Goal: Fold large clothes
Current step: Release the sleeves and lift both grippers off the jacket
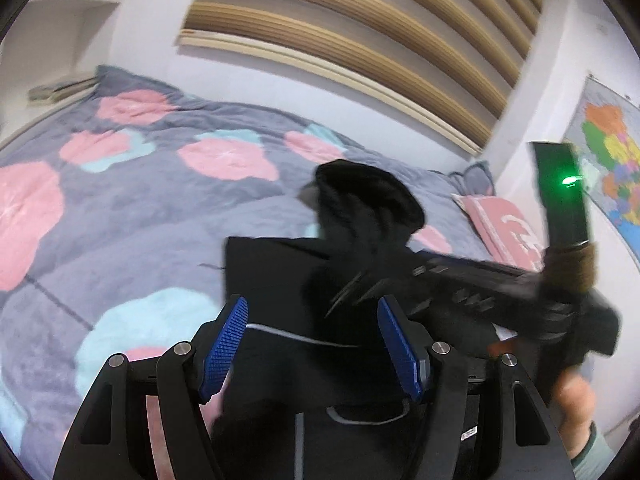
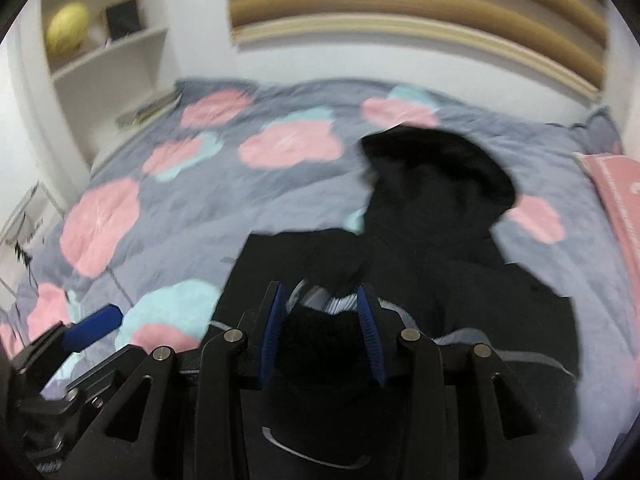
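Note:
A large black hooded garment [image 1: 288, 276] lies partly folded on the bed, its hood [image 1: 372, 196] pointing away. My left gripper [image 1: 312, 320] hovers over it, open and empty. In the right wrist view the same garment [image 2: 432, 216] fills the middle. My right gripper [image 2: 320, 312] is shut on a bunched fold of black cloth [image 2: 320, 332] with a grey lining edge showing. The right gripper's body also shows in the left wrist view [image 1: 500, 284], held by a hand. The left gripper's blue pad shows in the right wrist view [image 2: 96, 326].
A grey bedspread [image 1: 120, 208] with pink and pale blue flowers covers the bed. A pink pillow [image 1: 504, 228] lies at the right. White shelves [image 2: 100, 52] stand at the far left, a slatted headboard wall [image 1: 360, 40] behind, a map [image 1: 612, 160] on the right wall.

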{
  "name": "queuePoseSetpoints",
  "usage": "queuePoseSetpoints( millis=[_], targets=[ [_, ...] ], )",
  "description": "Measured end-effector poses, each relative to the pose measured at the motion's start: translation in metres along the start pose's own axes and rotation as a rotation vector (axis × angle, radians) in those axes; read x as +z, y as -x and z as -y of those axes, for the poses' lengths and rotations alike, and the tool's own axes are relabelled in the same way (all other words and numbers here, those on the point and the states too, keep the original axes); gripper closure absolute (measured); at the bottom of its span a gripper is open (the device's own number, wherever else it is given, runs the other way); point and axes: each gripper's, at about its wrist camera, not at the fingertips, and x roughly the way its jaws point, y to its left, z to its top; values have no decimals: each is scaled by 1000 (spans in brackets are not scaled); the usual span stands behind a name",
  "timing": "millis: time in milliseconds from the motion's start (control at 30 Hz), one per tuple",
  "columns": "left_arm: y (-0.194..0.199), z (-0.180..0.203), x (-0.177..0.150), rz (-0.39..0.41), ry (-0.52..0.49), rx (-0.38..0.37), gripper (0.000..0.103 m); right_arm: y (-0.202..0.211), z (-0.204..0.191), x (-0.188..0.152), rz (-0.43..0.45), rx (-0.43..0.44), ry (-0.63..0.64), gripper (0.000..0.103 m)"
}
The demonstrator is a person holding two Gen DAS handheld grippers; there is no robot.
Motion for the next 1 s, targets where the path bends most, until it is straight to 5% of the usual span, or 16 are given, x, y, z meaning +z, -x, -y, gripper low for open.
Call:
queuePoseSetpoints(
  millis=[233, 500, 633, 733, 833, 867, 900, 933, 1000],
  targets=[
    [-3, -32, -8, -43, 20, 38, 34, -27, 15, -21, -84, 98, -57, 46],
    [-69, -8, -14, -182, 26, -89, 34, 17, 157, -43, -44, -44, -229, 42],
    [-109, 3, -15, -223, 47, -66, 34, 28, 225, -73, -70, -90, -335, 42],
    [-139, 2, -17, -261, 62, 30, 34, 30, 254, -95, -98, -108, -361, 42],
    [-159, 5, -19, -319, 76, -11, 34, 29, 269, -108, -117, -109, -365, 42],
    [-164, 9, -19, -329, 76, -30, 37, 29, 271, -112, -118, -111, -365, 42],
    [-167, 12, -18, -332, 69, -45, 66, 30, 273, -114, -117, -110, -367, 42],
    [-170, 16, -18, -344, 59, -52, 81, 29, 272, -114, -114, -109, -369, 42],
    [-166, 24, -15, -330, 28, -31, 85, 31, 274, -114, -109, -107, -376, 42]
  ],
)
